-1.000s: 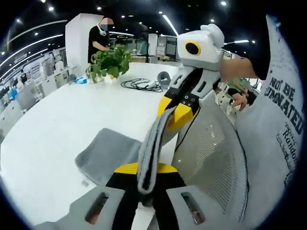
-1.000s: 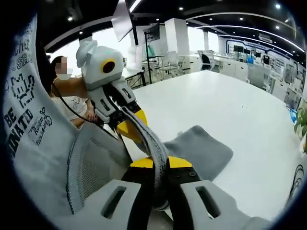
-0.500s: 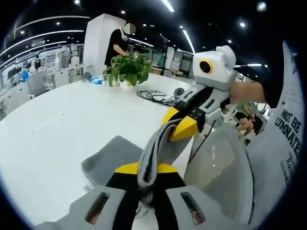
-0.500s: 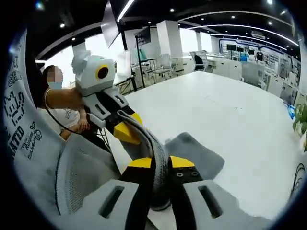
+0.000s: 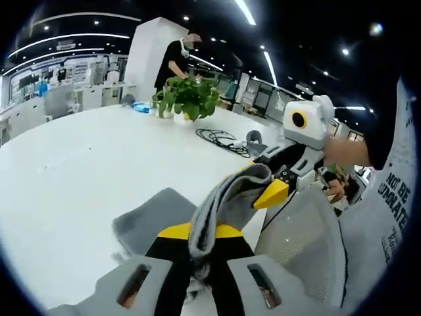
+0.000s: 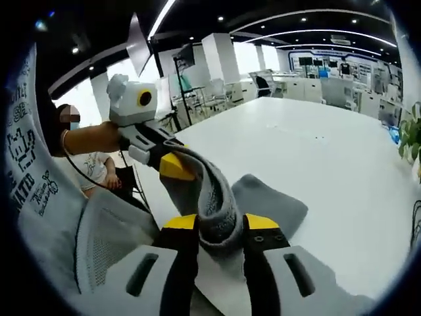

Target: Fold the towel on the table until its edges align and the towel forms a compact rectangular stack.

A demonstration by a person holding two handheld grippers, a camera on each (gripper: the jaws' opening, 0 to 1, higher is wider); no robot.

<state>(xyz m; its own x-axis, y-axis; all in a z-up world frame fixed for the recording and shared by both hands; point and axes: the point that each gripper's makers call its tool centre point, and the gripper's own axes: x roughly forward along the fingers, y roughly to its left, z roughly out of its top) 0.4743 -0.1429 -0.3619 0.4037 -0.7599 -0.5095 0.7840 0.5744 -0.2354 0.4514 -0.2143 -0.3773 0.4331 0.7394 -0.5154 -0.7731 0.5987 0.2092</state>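
Both the left tool point(image 5: 202, 238) and right tool point(image 6: 220, 227) pinched the grey towel's point(image 5: 148, 217) raised edge above the counter point(image 5: 72, 158).

white table point(image 5: 72, 158) | mesh chair point(image 5: 299, 234) | dark ceiling, strip lights point(image 5: 248, 12)

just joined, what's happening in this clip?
A person holds a gripper in each hand and is folding a grey towel on a white table. The left gripper and the right gripper each pinch one end of the same towel edge, lifted off the table, while the rest of the towel lies flat. A potted plant and a coiled cable sit farther back. The fold is not finished.
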